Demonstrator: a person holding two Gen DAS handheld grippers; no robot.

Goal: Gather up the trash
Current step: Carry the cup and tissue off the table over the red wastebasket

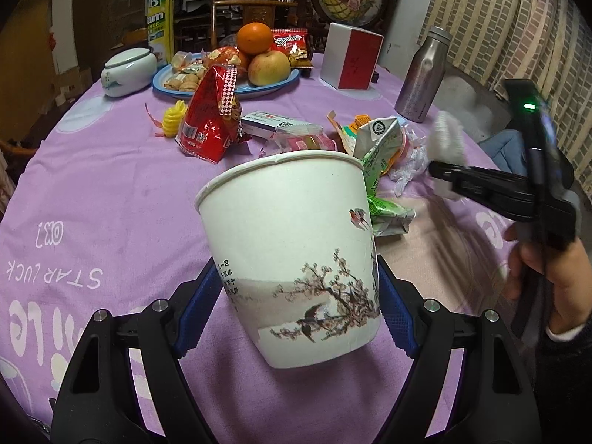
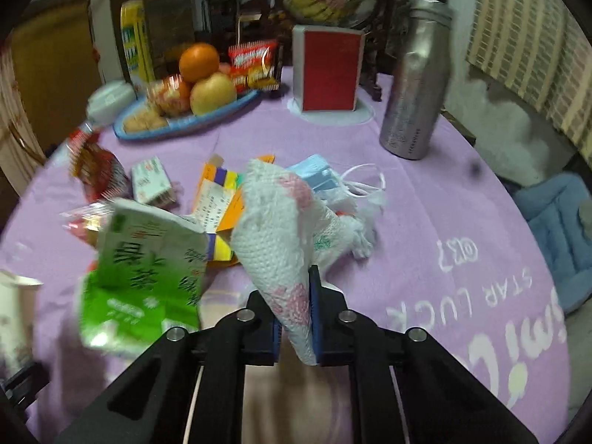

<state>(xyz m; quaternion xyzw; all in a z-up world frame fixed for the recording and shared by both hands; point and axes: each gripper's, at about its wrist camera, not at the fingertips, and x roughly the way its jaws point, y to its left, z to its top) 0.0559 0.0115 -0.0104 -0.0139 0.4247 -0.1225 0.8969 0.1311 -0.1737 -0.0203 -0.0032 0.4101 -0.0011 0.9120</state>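
My left gripper (image 1: 298, 307) is shut on a white paper cup (image 1: 292, 244) printed with birds and blossoms, held tilted above the purple tablecloth (image 1: 111, 192). My right gripper (image 2: 294, 314) is shut on a crumpled white paper towel (image 2: 273, 229) with pink print; it also shows in the left wrist view (image 1: 446, 140), raised to the right of the cup. A green and white drink carton (image 2: 148, 270) lies by the cup's far rim. Behind it lie an orange wrapper (image 2: 218, 199), a blue face mask (image 2: 318, 177) and a red snack bag (image 1: 211, 118).
A blue plate (image 1: 229, 85) of fruit and snacks stands at the back, with a white lidded jar (image 1: 127, 70), a yellow bottle (image 1: 161, 11), a red and white box (image 1: 351, 57) and a steel flask (image 1: 421, 77). A blue cushion (image 2: 555, 222) lies beyond the table's right edge.
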